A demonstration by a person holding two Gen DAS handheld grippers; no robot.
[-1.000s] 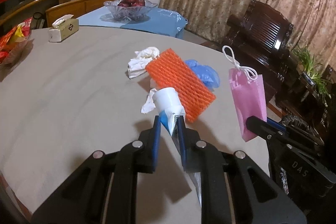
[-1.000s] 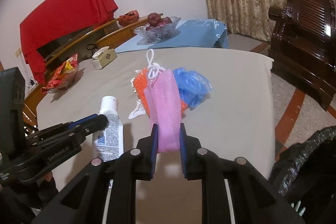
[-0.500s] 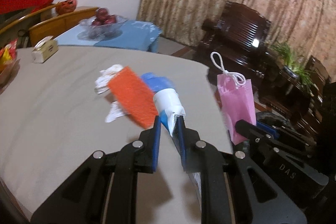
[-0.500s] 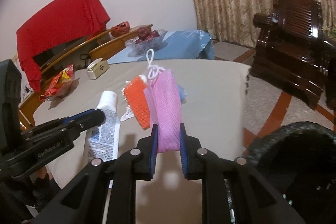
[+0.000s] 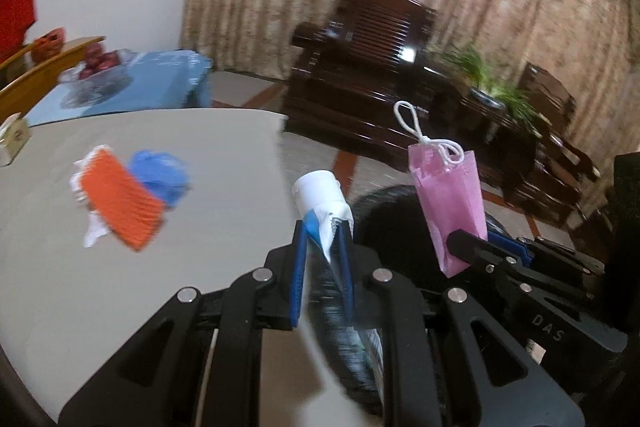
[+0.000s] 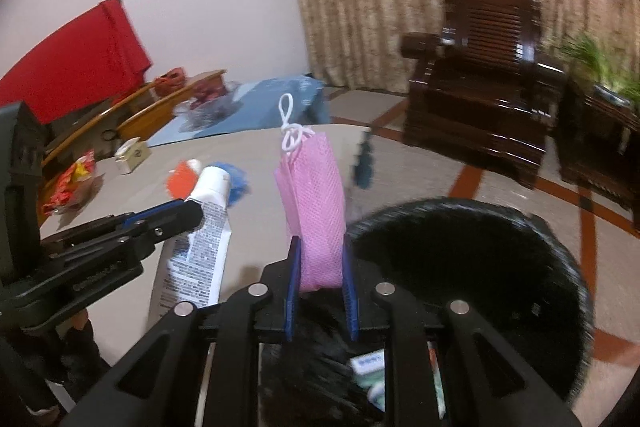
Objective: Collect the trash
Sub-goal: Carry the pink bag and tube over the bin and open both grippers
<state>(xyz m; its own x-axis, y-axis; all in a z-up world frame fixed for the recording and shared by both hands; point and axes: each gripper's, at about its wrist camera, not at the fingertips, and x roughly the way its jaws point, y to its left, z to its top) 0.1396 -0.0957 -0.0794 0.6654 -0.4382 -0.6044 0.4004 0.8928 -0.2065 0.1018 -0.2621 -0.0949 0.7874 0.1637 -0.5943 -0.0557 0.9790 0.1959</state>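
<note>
Two grabs on: my left claw [image 5: 322, 247] pinches the tube [image 5: 326, 203], my right claw [image 6: 320, 259] clamps the pink mesh bag [image 6: 314, 187], black bin [image 6: 460, 267] just beyond it.

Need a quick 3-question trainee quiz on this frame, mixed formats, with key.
1. True or false: the left tongs are shut on the white tube.
2. What do the right tongs hold? A pink mesh bag; B orange mesh sleeve; C blue plastic wad.
3. Fill in: the black-lined bin below the right tongs stands on the ____, beside the table.

Key: 1 true; 2 A; 3 floor.
</note>
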